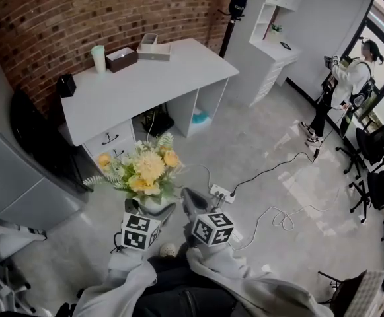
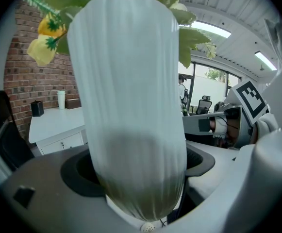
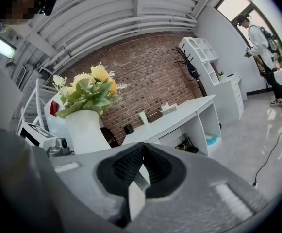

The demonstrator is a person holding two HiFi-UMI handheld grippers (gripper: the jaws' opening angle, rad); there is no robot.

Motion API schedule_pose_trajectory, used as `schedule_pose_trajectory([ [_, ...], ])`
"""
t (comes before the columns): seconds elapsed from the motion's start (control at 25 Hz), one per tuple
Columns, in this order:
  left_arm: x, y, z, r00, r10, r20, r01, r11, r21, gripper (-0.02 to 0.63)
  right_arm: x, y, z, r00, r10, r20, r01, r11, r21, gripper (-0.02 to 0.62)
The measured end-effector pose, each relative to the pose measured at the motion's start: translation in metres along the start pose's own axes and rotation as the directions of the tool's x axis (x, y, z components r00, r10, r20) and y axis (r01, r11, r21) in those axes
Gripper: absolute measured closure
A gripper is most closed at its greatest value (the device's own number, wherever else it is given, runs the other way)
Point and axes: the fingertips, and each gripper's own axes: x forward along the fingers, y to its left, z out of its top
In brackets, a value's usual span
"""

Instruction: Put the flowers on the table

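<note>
Flowers [image 1: 149,167] in vase [image 2: 131,96], left claw [image 2: 138,171] clamping it.

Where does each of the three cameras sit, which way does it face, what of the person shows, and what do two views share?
Head view: on the person's head, looking steeply down at the desk; sleeves, left hand-held gripper and right hand-held gripper show.
Left gripper view: on the left hand-held gripper, facing along its jaws, which clamp the vase.
Right gripper view: on the right hand-held gripper, facing desk and brick wall over shut, empty jaws.
Shared: both gripper views show the vase, flowers and desk.
</note>
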Motion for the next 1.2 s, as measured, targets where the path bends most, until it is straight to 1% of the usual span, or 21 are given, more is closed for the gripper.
schedule_pose_trajectory([
  [0.08,0.001,0.0,-0.003,1.0,-0.001,0.0,0.001,1.0,-0.015,0.146,-0.003,-0.001,0.003,1.0,0.008,0.003,-0.008,1.0,-0.03,0.595],
  [0.2,0.0,0.001,-0.007,1.0,0.001,-0.011,-0.001,1.0,-0.024,0.146,-0.008,-0.011,0.01,1.0,-0.009,0.011,0.01,0.999,-0.048,0.594],
  [0.4,0.003,0.005,-0.012,1.0,0.006,-0.023,-0.006,1.0,-0.025,0.146,-0.005,-0.024,0.011,0.999,-0.03,0.016,0.03,0.999,-0.033,0.595],
  [0.56,0.013,0.022,-0.007,0.999,0.013,-0.031,-0.013,1.0,-0.011,0.146,0.013,-0.034,0.013,0.998,-0.061,0.021,0.061,0.998,-0.028,0.595],
  [0.64,0.021,0.034,-0.002,0.999,0.027,-0.035,-0.027,1.0,-0.005,0.146,0.026,-0.041,0.017,0.998,-0.059,0.021,0.059,0.998,-0.02,0.595],
  [0.92,0.073,0.06,0.028,0.999,0.041,-0.024,-0.042,0.999,-0.034,0.146,0.07,-0.076,0.037,0.999,-0.04,-0.014,0.04,0.999,0.0,0.595],
  [1.04,0.102,0.071,0.043,0.999,0.032,-0.025,-0.033,0.998,-0.048,0.146,0.091,-0.097,0.055,0.999,-0.036,-0.019,0.036,0.999,0.003,0.595],
  [1.2,0.142,0.082,0.066,1.0,0.025,-0.019,-0.026,0.999,-0.045,0.146,0.118,-0.127,0.084,0.999,-0.036,-0.009,0.036,0.999,-0.006,0.595],
])
